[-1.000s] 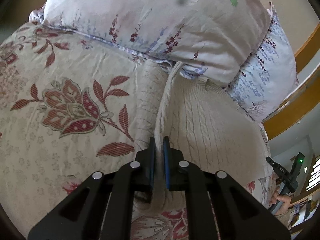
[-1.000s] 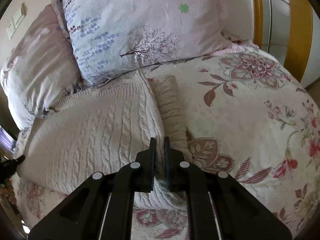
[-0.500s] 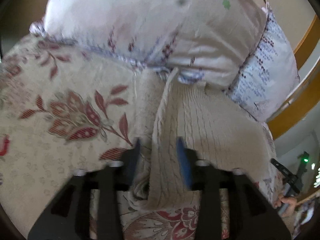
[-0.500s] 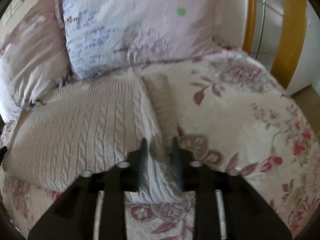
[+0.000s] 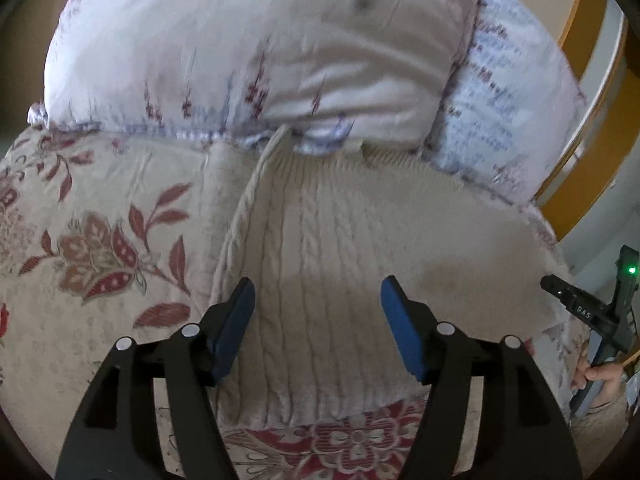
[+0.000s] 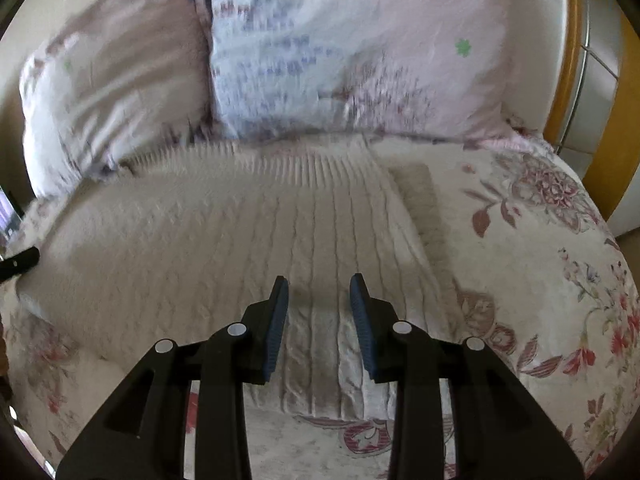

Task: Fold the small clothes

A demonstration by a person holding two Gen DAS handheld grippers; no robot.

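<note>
On the floral bedspread (image 5: 100, 184), a folded cream cable-knit sweater (image 5: 328, 264) lies at 12 o'clock of the left gripper (image 5: 318, 294) and right gripper (image 6: 319, 290), both spread wide, holding nothing.

Cream cable-knit sweater (image 5: 328, 240) — red-flowered beige bedspread (image 5: 100, 248) — pale floral pillows (image 6: 340, 52)

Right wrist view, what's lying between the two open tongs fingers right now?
Only the cream cable-knit sweater, lying folded on the floral bedspread; the right tongs stand open above it, gripping nothing, in the right wrist view.
</note>
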